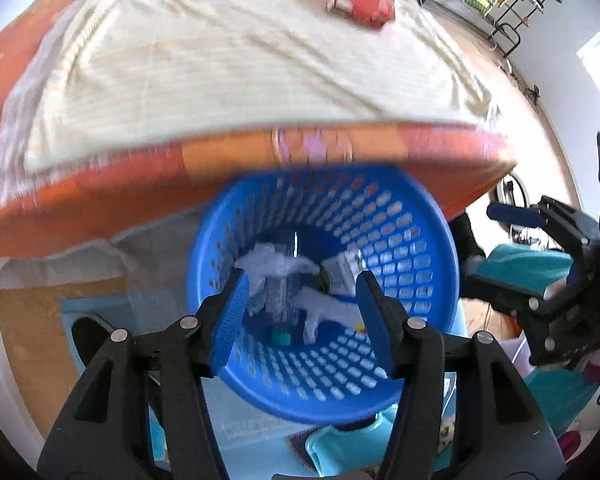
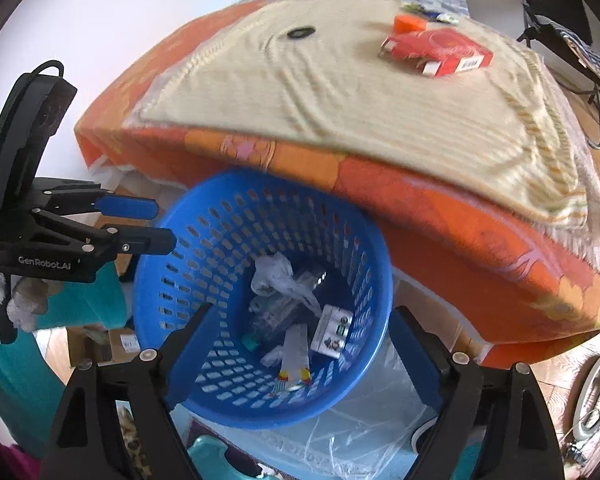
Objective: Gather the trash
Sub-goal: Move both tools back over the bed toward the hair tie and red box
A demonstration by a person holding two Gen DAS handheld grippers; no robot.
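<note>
Blue basket: perforated plastic, standing on the floor tight against the bed's edge, tipped a little toward the cameras.
Trash in basket: crumpled white wrapper, clear bottle with a teal cap, small printed box, a flat strip with coloured ends; the rest is too blurred to name.
Bed: orange cover with a cream cloth spread on top.
Trash still on bed: red carton lying flat, orange cap just behind it, dark ring well apart to the left, a few small bits at the far end.
Left tongs: released, poised over the basket mouth, nothing between the blue pads.
Right tongs: spread wide over the basket, empty.
Between the two: the left tongs show in the right view at the basket's left rim, apart from it.
Floor: clear plastic sheet and teal items around the basket's base.
</note>
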